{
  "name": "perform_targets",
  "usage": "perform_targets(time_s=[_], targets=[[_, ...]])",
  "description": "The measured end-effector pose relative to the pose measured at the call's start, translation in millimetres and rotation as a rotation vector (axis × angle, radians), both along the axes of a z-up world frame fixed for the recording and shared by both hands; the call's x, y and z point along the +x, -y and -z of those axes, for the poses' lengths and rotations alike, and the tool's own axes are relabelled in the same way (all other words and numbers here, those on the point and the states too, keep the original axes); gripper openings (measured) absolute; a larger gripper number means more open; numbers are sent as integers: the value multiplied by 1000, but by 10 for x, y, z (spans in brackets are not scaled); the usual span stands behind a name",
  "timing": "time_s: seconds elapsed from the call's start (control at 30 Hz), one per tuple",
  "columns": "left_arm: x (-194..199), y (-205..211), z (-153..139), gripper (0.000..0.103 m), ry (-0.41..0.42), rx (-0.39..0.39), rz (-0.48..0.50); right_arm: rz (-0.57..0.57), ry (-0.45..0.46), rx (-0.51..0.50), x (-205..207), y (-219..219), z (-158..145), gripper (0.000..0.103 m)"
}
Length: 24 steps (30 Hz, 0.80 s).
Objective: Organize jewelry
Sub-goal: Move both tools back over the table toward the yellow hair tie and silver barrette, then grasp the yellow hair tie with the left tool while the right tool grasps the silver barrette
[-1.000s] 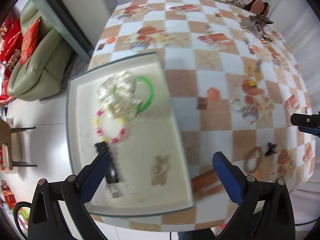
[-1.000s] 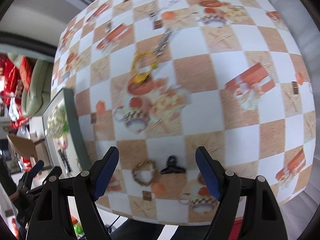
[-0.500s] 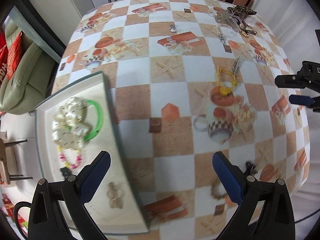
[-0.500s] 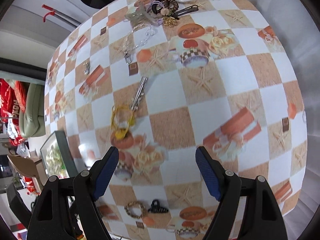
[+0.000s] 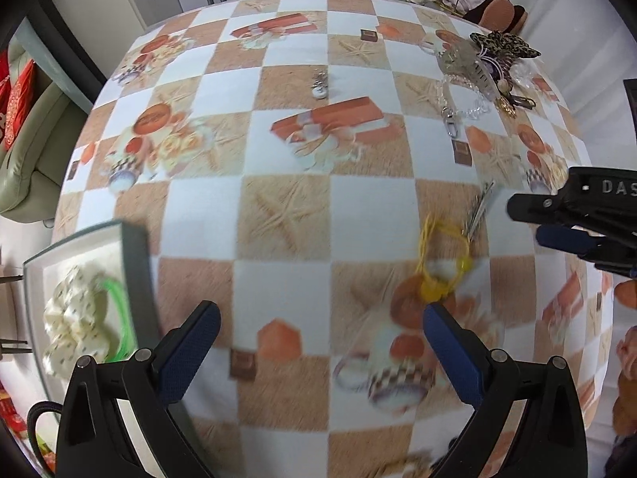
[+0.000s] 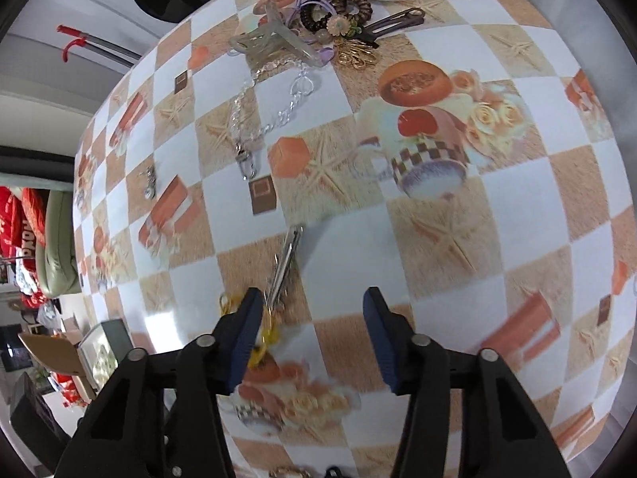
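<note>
Checkered cloth covers the bench [image 5: 286, 215]; its tray [image 5: 135, 263] with the white scrunchie [image 5: 73, 318] has slid to the left edge. Left claw [image 5: 322, 342] hangs spread over open cloth. Yellow bracelet [image 5: 442, 263] lies beside the spread right claw [image 6: 312, 336], lettered "DAS", now lower than before.

1. The tabletop [image 5: 286, 215] is patterned in white and tan checks, printed with orange gift boxes, starfish and checkered cups.
2. The hair tie [image 5: 442, 263] is coloured yellow.
3. A green bangle [image 5: 119, 306] is seen beside a cream dotted scrunchie [image 5: 75, 318].
4. Both claws [image 5: 320, 352] [image 6: 312, 338] are padded in dark blue on black.
5. A leopard-print bow [image 5: 505, 42] is seen.
</note>
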<state>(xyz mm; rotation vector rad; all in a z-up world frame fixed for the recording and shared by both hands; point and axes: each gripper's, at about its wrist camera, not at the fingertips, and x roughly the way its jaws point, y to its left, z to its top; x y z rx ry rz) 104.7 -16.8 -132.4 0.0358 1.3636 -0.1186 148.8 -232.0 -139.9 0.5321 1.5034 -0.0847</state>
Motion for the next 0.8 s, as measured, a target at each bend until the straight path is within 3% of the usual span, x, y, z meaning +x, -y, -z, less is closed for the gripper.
perform_targets(time_s=[0.23, 0.53, 0.63, 0.67, 0.8], targets=[[149, 174, 135, 103, -7, -20, 18, -40, 1, -43, 197, -86, 148, 43], [272, 409, 289, 103, -13, 6, 63, -183, 18, -160, 353, -299, 181, 36], [302, 468, 334, 100, -17, 21, 75, -236, 21, -216, 358, -395, 188, 27], [306, 487, 353, 90, -20, 28, 82, -253, 24, -235, 352, -419, 191, 22], [306, 553, 371, 87, -19, 41, 100, -269, 35, -252, 322, -390, 198, 4]])
